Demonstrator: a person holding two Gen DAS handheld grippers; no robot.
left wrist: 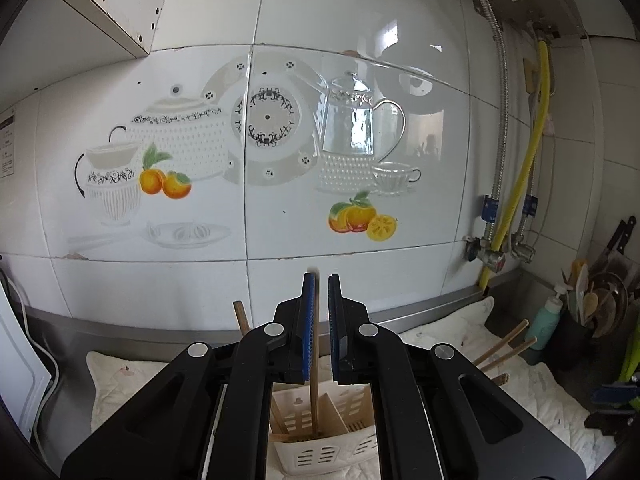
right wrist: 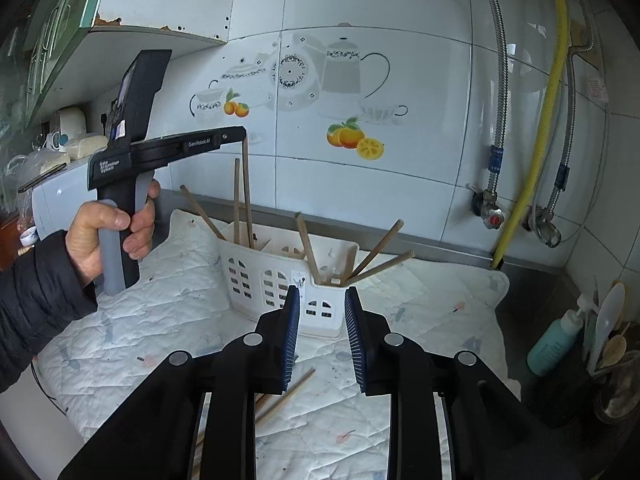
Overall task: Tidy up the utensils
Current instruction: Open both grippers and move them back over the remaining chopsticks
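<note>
A white slotted utensil holder point(right wrist: 280, 280) stands on a quilted cloth point(right wrist: 160, 340) and holds several wooden chopsticks. My left gripper point(left wrist: 322, 292) is above the holder's left compartment point(left wrist: 320, 432). An upright chopstick point(left wrist: 314, 392) stands between its jaws, lower end in the holder; the jaws stand slightly apart, right pad not touching it. In the right wrist view the left gripper point(right wrist: 240, 138) is at the chopstick's top point(right wrist: 247, 184). My right gripper point(right wrist: 322, 300) is open and empty, in front of the holder. Loose chopsticks point(right wrist: 286, 396) lie on the cloth beneath it.
A tiled wall point(right wrist: 400, 200) with pipes and a yellow hose point(right wrist: 532, 168) runs behind the counter. A teal bottle point(right wrist: 554, 344) and a dark pot of spoons point(right wrist: 608, 344) stand at the right. Appliances sit at the far left.
</note>
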